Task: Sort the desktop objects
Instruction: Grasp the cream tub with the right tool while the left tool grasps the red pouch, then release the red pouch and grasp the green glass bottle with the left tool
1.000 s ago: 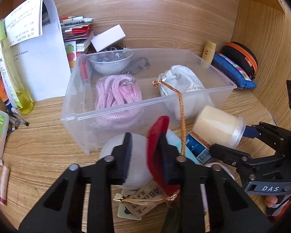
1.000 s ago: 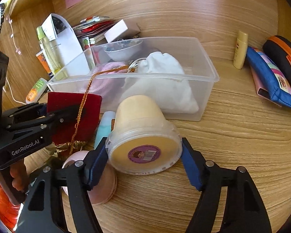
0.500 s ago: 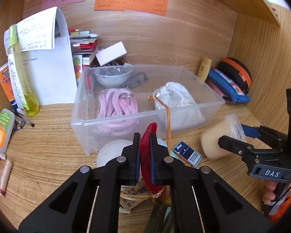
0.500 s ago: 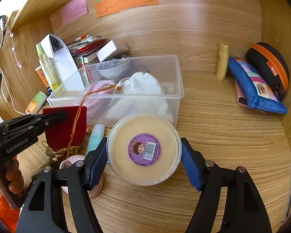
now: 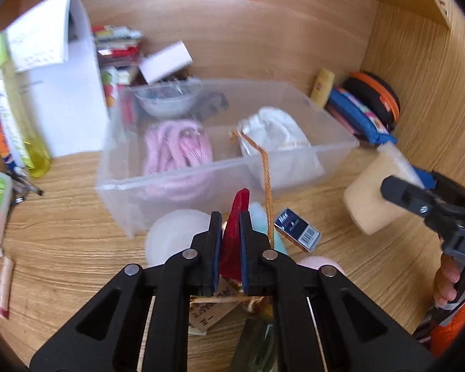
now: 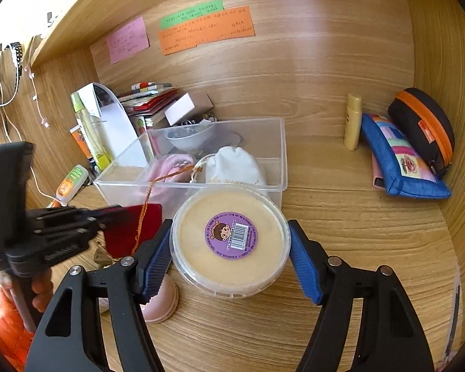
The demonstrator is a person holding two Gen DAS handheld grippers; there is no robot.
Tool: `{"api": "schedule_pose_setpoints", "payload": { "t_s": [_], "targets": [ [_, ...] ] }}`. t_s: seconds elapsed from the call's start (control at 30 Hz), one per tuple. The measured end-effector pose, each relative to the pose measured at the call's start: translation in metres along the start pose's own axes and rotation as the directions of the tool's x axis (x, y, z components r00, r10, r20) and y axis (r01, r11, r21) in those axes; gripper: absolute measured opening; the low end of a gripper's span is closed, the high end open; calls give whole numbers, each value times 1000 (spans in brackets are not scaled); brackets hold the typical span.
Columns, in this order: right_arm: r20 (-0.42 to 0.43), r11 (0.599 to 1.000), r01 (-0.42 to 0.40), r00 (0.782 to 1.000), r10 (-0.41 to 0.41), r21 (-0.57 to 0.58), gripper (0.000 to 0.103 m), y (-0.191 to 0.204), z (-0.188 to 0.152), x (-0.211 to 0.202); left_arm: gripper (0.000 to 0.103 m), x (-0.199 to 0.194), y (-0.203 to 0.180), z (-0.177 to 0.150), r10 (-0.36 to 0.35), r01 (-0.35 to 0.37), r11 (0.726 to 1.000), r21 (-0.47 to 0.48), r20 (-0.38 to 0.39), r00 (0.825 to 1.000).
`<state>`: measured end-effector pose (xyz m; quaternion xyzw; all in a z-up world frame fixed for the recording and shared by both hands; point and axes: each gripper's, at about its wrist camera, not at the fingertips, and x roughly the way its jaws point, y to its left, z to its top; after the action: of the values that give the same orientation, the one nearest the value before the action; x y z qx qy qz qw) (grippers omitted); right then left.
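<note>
I'm working in a home study nook: a wood-grain worktop [image 6: 341, 217] with orange sticky notes [image 6: 206, 31] on its back panel, stacked books [image 6: 145, 97] and a zipped blue fabric pencil pouch [image 6: 400, 158].

A wood-grain desk [image 6: 341, 217] is enclosed by matching wooden back wall [image 6: 294, 62] and side panels, with coloured paper notes [image 6: 206, 29] stuck at 12 o'clock.

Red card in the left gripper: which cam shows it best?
Right wrist: the red card shows its flat face, sharp, with the orange cord across it. Left wrist sees it only edge-on between the left gripper fingers, blurred.
</note>
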<state>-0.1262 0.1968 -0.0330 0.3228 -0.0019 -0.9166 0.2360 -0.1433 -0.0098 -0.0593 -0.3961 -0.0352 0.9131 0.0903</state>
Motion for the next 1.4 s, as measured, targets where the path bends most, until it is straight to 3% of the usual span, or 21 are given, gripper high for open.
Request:
{"api": "schedule_pose_setpoints", "payload": {
  "t_s": [0.13, 0.33, 0.57, 0.8, 0.97, 1.1, 1.17, 1.4],
  "targets": [
    [3, 1000, -5, 1000, 5, -10, 67, 4, 0, -2, 7, 8, 1, 1, 8, -8, 1000, -13, -9, 1000],
    [21, 1000, -15, 1000, 15, -15, 67, 3, 8, -7, 3, -22, -2, 3, 26, -25, 1000, -17, 75, 997],
    [84, 999, -25, 996, 28, -40, 67, 11, 31, -15, 3, -70, -6, 12, 44, -46, 999, 5, 206, 978],
    [109, 998, -42, 993, 47, -53, 67, 16, 50, -13, 5, -92, 1, 12, 54, -57, 998, 5, 245, 968],
    [100, 997, -43, 994, 49, -58, 67, 19, 58, -6, 21, -91, 5, 2, 0, -2, 1000, 13, 185, 983],
    [81, 997, -61, 995, 64, -41, 67, 16, 56, -1, 47, -83, -11, -12, -89, 83, 995, 58, 98, 991],
    [71, 998, -61, 995, 63, -32, 67, 14, 54, 1, 51, -80, -23, -21, -107, 102, 990, 96, 52, 993],
    [49, 998, -65, 997, 66, -17, 67, 6, 48, 0, 54, -65, -24, -55, -36, 46, 990, 135, -72, 997]
  ]
}}
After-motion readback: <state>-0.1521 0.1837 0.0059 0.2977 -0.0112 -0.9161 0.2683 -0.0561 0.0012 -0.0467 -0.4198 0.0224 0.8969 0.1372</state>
